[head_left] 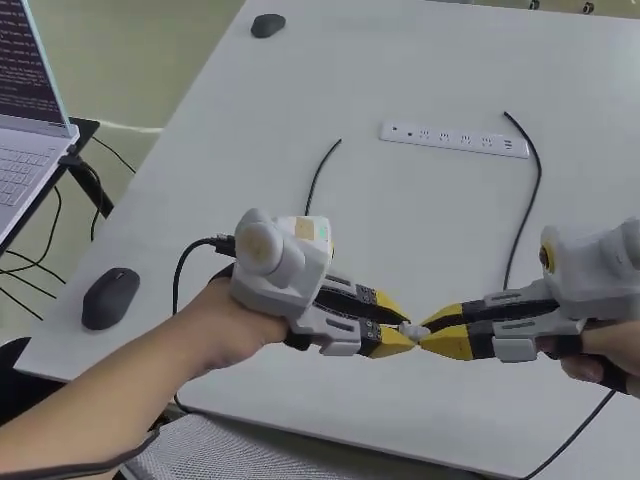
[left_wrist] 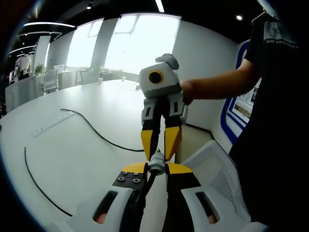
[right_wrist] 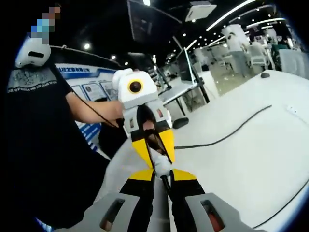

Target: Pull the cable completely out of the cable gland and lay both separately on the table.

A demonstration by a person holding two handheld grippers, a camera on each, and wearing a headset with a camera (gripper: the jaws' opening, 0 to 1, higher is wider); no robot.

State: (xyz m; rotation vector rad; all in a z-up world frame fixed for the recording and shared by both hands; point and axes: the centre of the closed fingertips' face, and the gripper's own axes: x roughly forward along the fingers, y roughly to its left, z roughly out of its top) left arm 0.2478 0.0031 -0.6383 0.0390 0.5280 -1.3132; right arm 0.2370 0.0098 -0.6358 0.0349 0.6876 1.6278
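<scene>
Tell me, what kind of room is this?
Probably an open office or lab. A big white table holds a power strip and a computer mouse, a laptop stands beside it, and more desks sit under ceiling lights behind.

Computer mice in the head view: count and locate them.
2. Far mouse at the table's far edge; near mouse by its left edge. None looks hidden.

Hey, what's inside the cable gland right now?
The black cable enters the cable gland and shows on both sides of it. The stretch inside is hidden by the gland's body.
</scene>
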